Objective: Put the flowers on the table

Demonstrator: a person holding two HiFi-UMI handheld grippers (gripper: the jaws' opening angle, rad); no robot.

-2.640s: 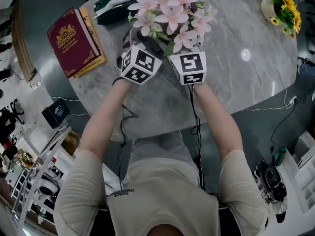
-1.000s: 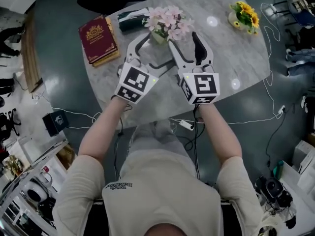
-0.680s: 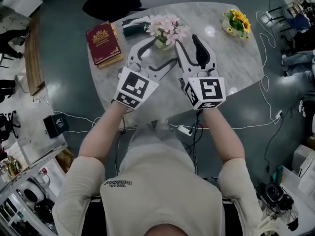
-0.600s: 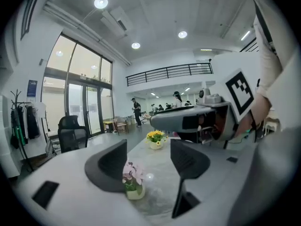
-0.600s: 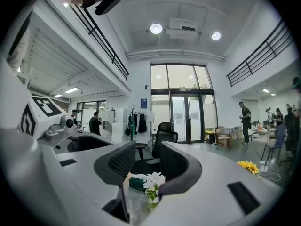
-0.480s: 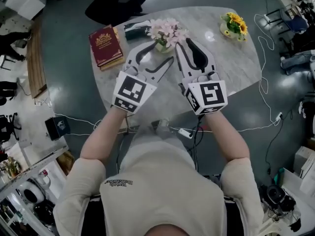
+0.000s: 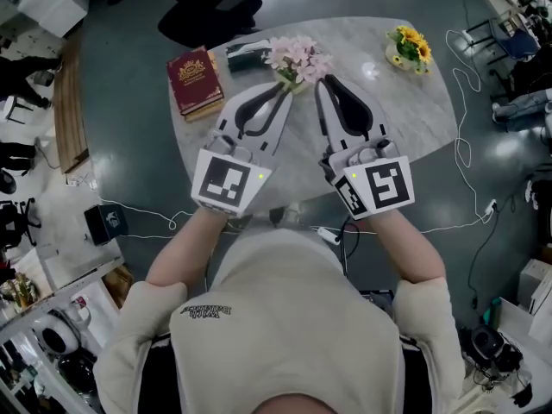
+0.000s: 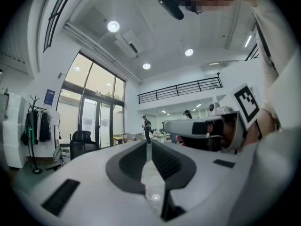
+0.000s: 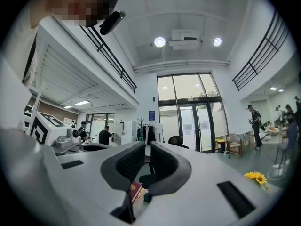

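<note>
Nearest me, my left gripper (image 7: 283, 96) and right gripper (image 7: 322, 83) have both just been closing. Their jaws are now drawn together with nothing between them. Just past their tips, the pink flowers (image 7: 296, 59) stand on the marble table (image 7: 405, 102), so the placing looks done. The risk I see is a careless swing forward. The closed tips could clip the blooms and tip them toward the dark box (image 7: 246, 54) or the red book (image 7: 194, 78). The sunflowers (image 7: 408, 48) stand well apart.
</note>
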